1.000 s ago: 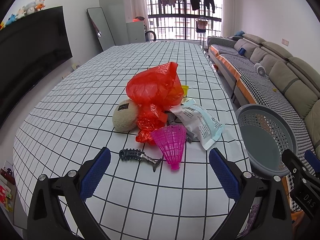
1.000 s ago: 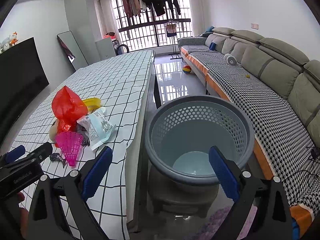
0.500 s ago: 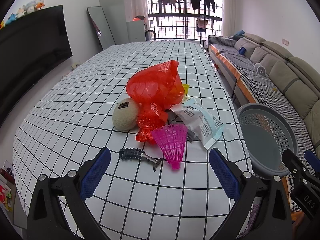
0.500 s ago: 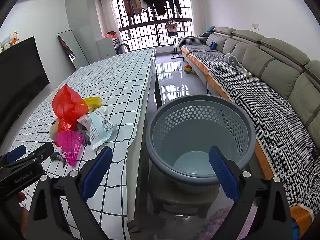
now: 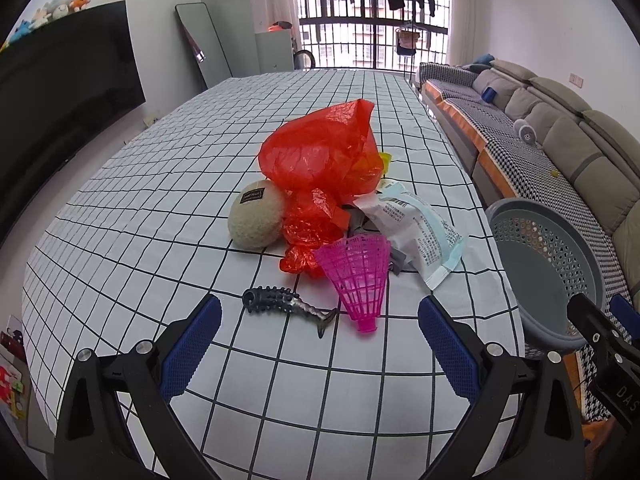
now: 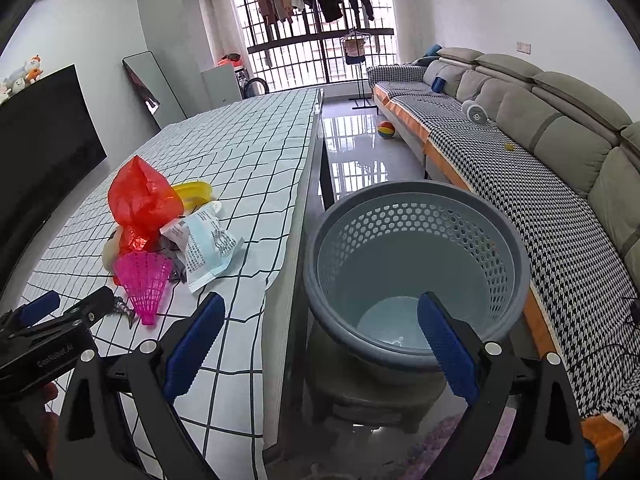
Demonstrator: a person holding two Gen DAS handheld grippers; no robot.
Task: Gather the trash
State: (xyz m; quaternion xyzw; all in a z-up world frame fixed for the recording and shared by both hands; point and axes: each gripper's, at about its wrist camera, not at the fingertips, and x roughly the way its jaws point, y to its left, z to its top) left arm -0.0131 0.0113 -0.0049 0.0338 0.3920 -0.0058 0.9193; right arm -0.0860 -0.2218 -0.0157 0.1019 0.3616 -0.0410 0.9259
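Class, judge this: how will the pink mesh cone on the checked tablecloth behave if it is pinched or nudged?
The pink mesh cone is open lattice, so probably very light. It lies on its side, so a nudge would likely roll it in an arc. Its thin ribs may flex under the tongs.

Right gripper (image 5: 608, 364) body, right of grey basket (image 5: 546, 268): white letters "DAS", cut by frame edge. Left gripper (image 6: 48, 332) body, left of basket: faint lettering, roughly "GenRobot.AI". White packet (image 5: 416, 232), left of basket: dense print, unreadable. Dark tag on cream ball (image 5: 256, 220): unreadable.
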